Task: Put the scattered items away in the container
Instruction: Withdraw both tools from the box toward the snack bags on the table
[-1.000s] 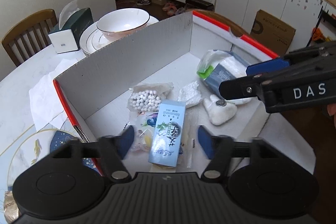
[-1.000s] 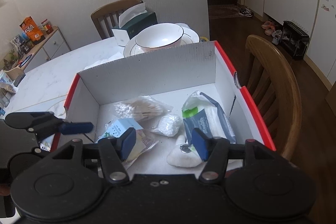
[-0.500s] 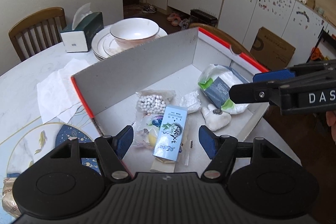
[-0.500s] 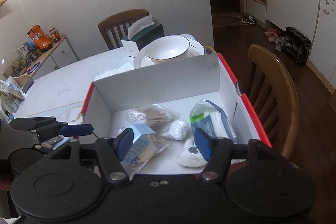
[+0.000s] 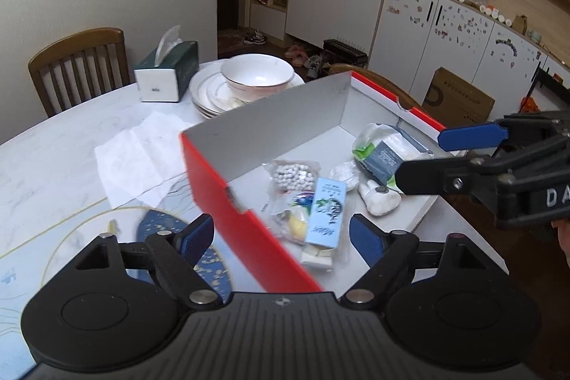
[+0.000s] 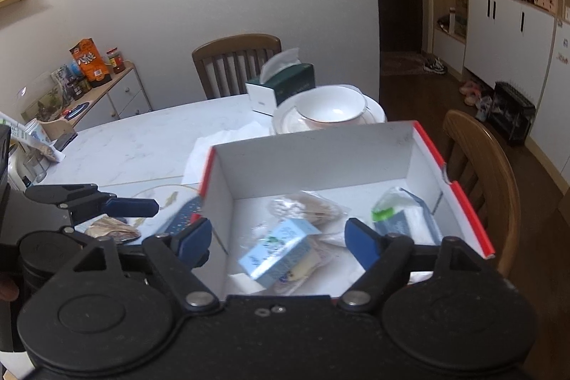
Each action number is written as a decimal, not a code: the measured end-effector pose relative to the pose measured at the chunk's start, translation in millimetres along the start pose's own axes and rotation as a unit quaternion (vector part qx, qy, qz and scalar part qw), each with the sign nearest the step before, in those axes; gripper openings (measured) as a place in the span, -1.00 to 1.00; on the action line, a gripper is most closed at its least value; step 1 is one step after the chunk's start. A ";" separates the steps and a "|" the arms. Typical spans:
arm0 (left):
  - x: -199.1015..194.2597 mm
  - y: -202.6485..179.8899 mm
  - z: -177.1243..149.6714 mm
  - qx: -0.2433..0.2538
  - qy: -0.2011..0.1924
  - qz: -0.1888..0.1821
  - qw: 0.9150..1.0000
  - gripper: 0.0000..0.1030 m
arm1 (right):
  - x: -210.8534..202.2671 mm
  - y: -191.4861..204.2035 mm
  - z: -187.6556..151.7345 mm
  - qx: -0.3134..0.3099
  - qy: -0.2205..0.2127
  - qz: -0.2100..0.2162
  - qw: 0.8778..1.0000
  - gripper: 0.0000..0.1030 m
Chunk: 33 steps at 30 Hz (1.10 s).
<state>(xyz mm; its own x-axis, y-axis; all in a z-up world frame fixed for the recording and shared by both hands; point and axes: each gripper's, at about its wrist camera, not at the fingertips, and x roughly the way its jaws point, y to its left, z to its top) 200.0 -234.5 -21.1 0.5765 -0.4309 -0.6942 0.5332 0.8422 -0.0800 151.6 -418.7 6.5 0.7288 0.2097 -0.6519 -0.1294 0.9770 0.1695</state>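
The box (image 5: 228,166), red outside and white inside, sits mid-frame on the table (image 5: 53,145) in both views, and the small items all lie in it. In the left wrist view a light blue carton (image 5: 326,211) lies at lower centre of the box floor, a bag of white beads (image 5: 294,175) just above it, a wipes pack (image 5: 386,148) toward the right wall, and a white pouch (image 5: 379,200) below that pack. The left gripper (image 5: 281,235) hangs at the bottom of the frame with its blue fingers spread wide and nothing between them, straddling the near red wall. The right gripper (image 6: 278,235) is likewise spread and empty, low in its own view over the near edge of the box. Upper centre, beyond the box, stand a bowl (image 5: 256,77) on stacked plates and a tissue box (image 5: 167,72); a paper napkin (image 5: 139,159) lies flat left of the box.
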 end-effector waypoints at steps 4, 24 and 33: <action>-13.8 20.0 -5.8 -0.005 -0.005 -0.001 1.000 0.80 | -1.1 23.4 -1.7 -0.005 -0.006 -0.004 1.000 0.69; -79.4 138.7 -70.1 -0.033 -0.032 -0.006 0.999 1.00 | 21.8 144.7 -22.6 -0.021 -0.020 -0.026 0.999 0.91; -89.5 180.3 -88.6 -0.034 -0.029 0.018 0.999 1.00 | 41.4 188.5 -35.8 -0.047 -0.004 -0.033 0.998 0.96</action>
<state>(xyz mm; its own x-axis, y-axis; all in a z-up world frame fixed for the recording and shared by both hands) 189.6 -15.4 -36.8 0.6314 -0.4158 -0.6545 0.4693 0.8769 -0.1044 133.4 -224.5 -15.1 0.7426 0.1441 -0.6540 -0.1422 0.9882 0.0563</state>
